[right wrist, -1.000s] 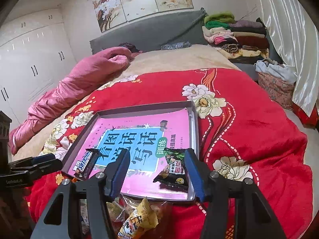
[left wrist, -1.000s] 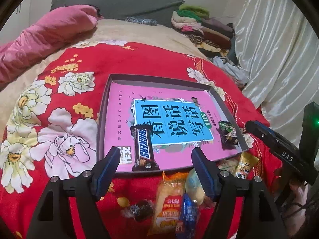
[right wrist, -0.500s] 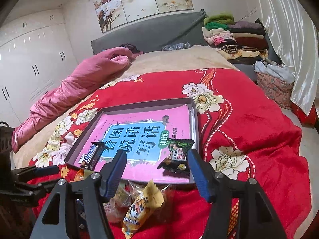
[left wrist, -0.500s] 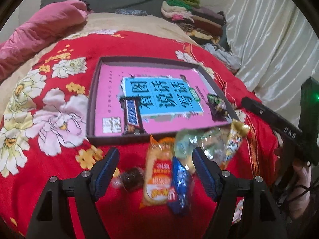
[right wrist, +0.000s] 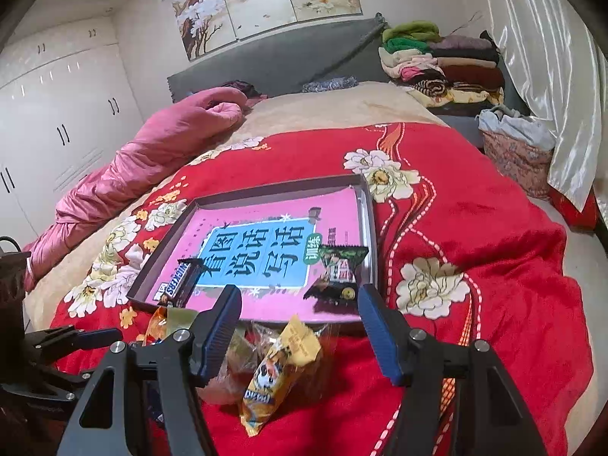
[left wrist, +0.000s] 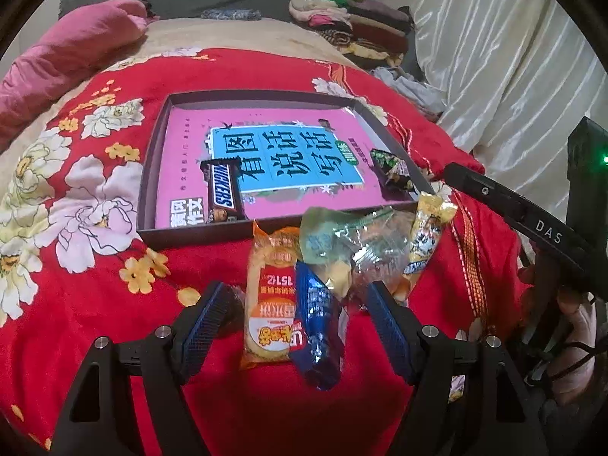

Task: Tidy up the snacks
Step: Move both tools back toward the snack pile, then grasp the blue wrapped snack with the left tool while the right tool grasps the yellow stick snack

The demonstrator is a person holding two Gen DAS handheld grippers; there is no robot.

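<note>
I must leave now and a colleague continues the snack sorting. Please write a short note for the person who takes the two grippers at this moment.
Left gripper: open, holding nothing, over the orange bun packet and blue wrapper.
Right gripper: open after its jaws have just been widening, empty, above the yellow snack packet.
Done: the Snickers bar and a green-black packet lie in the tray, on the pink book cover.
Left: the pile on the red blanket in front of the tray: bun packet, blue wrapper, clear bag, yellow packet, plus a small dark sweet partly hidden behind the left finger.
</note>
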